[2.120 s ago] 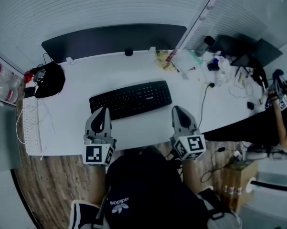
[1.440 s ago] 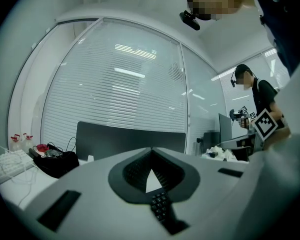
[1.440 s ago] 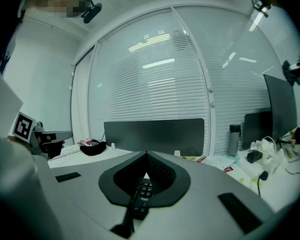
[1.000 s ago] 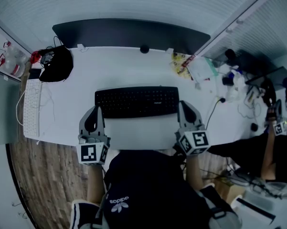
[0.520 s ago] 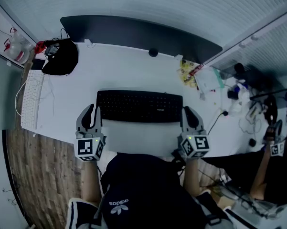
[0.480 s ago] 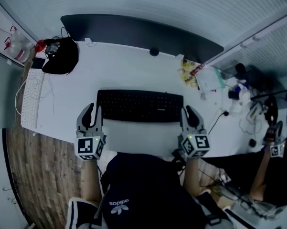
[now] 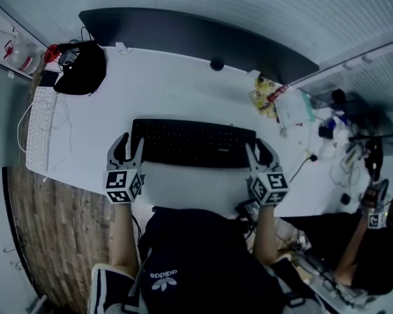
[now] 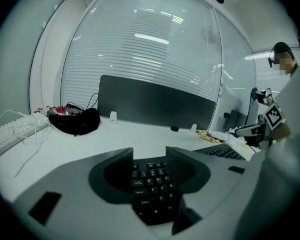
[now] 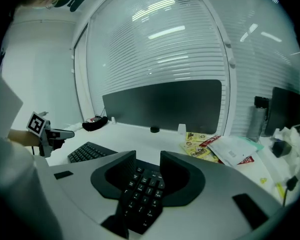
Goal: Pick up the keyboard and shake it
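Head view steeply overhead — gripper views low (close), sharing keyboard (image 7: 193,142)

Bare desk (image 7: 183,90) behind keyboard (image 7: 193,142); black bag (image 7: 82,70) far left, papers (image 7: 289,110) right.

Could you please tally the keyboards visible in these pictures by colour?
Black keyboard: 1
White keyboard: 1
Total: 2
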Demonstrator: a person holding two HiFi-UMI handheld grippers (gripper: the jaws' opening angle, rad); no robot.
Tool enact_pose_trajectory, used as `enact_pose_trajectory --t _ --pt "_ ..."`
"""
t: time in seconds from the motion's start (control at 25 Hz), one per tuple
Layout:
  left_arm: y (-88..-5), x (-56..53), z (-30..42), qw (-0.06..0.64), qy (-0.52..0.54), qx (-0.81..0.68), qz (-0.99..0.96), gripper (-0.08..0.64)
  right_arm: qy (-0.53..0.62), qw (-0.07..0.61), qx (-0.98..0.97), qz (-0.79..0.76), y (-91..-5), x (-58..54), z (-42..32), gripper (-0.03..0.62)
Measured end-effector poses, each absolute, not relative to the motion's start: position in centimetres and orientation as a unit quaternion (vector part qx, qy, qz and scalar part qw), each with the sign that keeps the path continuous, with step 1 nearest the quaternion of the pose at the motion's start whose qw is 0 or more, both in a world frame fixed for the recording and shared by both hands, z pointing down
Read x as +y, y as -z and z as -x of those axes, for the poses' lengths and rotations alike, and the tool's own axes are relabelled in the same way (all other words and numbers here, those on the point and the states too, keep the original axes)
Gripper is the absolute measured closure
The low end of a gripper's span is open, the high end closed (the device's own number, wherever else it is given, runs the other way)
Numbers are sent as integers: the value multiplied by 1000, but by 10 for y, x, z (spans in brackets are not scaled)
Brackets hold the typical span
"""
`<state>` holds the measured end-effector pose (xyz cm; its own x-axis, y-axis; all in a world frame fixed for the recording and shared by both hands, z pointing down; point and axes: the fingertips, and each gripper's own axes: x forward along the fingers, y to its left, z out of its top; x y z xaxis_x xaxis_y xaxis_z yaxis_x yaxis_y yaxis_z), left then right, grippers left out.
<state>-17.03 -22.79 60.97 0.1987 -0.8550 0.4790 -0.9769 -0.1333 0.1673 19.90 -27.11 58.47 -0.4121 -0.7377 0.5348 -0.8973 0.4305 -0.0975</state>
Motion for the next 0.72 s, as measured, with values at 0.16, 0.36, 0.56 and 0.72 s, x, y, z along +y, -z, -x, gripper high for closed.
enact_pose_trajectory --t 0.16,0.36,0.56,0.72 --pt "-637 -234 176 270 -153 -610 -729 365 -206 229 -812 -495 -606 -282 -199 445" --pt "-665 -237 177 317 -173 -595 -718 354 -227 251 -799 -497 -627 -293 -205 414" --pt "-680 -239 180 342 -180 -587 -712 348 -234 266 -792 -497 -639 -297 -209 413" --pt "-689 -238 182 353 -185 -584 -707 346 -241 278 -785 -499 -647 -298 -213 403"
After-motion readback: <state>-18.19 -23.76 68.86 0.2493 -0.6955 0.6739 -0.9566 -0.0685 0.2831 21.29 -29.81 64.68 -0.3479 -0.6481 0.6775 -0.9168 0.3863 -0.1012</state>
